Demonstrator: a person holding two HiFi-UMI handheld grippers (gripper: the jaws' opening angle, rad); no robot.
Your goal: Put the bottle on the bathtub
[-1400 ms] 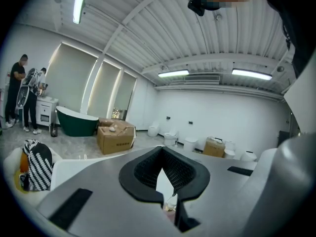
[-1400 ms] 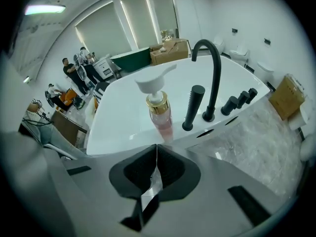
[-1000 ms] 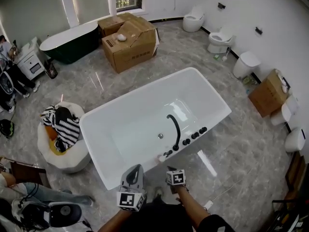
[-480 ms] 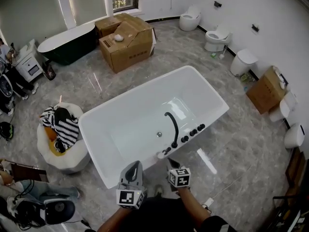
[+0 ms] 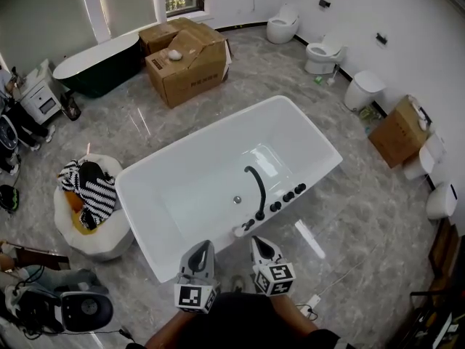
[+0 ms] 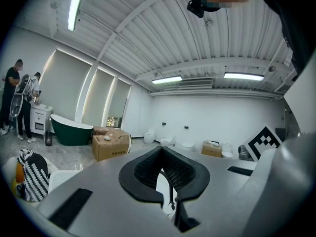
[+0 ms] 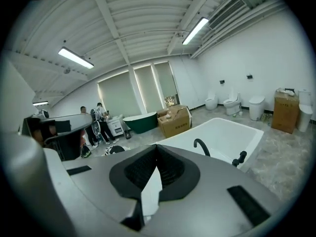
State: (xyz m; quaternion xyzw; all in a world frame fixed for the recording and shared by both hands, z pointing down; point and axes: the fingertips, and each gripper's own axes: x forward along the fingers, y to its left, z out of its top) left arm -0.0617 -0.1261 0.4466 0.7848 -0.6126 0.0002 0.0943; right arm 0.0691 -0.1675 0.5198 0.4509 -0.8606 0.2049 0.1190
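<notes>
Just beside the bathtub (image 5: 138, 195), left gripper (image 5: 205, 245) and right gripper (image 5: 256, 241) have jaws pressed together; box (image 5: 190, 67) print unreadable.

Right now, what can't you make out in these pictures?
Bottle: not identifiable in any view.
White lump on the cardboard box: head view, too small to identify.
Bathtub: right gripper view, near end hidden behind the right hand-held gripper.
</notes>
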